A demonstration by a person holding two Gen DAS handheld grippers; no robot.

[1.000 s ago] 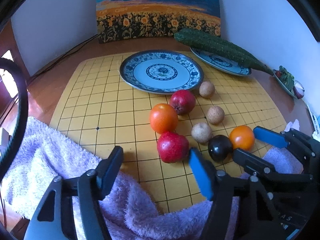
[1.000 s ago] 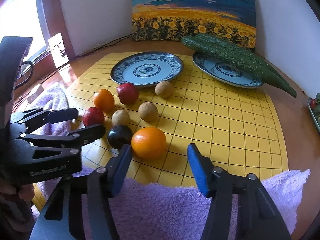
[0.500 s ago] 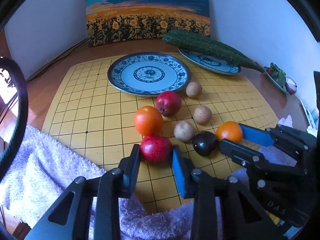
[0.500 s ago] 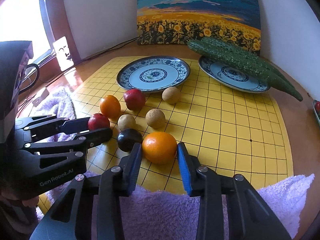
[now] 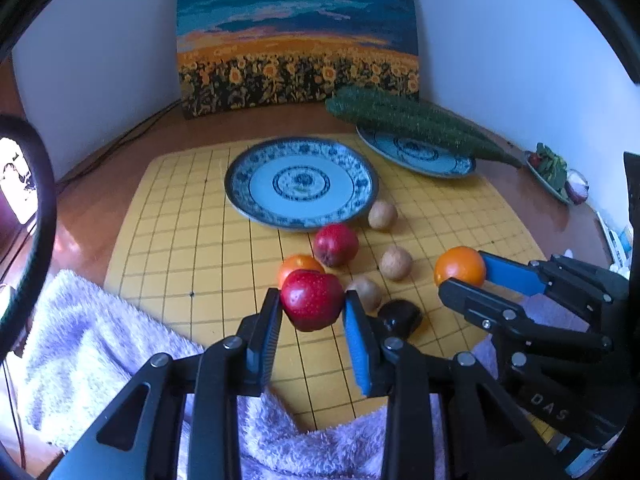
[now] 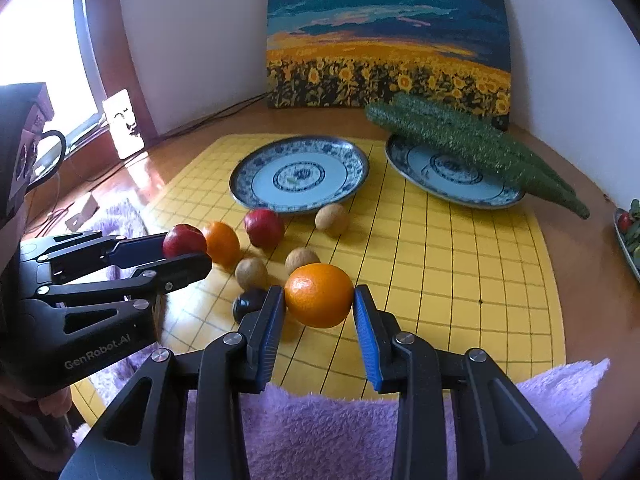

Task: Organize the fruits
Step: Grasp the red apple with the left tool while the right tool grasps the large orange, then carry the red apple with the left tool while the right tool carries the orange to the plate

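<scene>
My left gripper (image 5: 311,312) is shut on a red apple (image 5: 312,300) and holds it just above the yellow grid mat (image 5: 176,248). My right gripper (image 6: 319,306) is shut on an orange (image 6: 319,295), lifted off the mat; it also shows in the left wrist view (image 5: 460,266). On the mat lie a second orange (image 5: 298,264), a second red apple (image 5: 335,239), three small brown fruits (image 5: 396,263) and a dark plum (image 5: 400,316). An empty blue-patterned plate (image 5: 301,182) sits just behind them.
A second blue plate (image 5: 416,152) at the back right carries a long green cucumber (image 5: 412,124). A sunflower painting (image 5: 298,36) leans on the wall. Purple towels (image 5: 80,356) lie along the mat's near edge. A dish of vegetables (image 5: 554,168) sits far right.
Both grippers moved forward and closed: the left on the nearest red apple, the right on the near orange. Both fruits have risen off the mat.
</scene>
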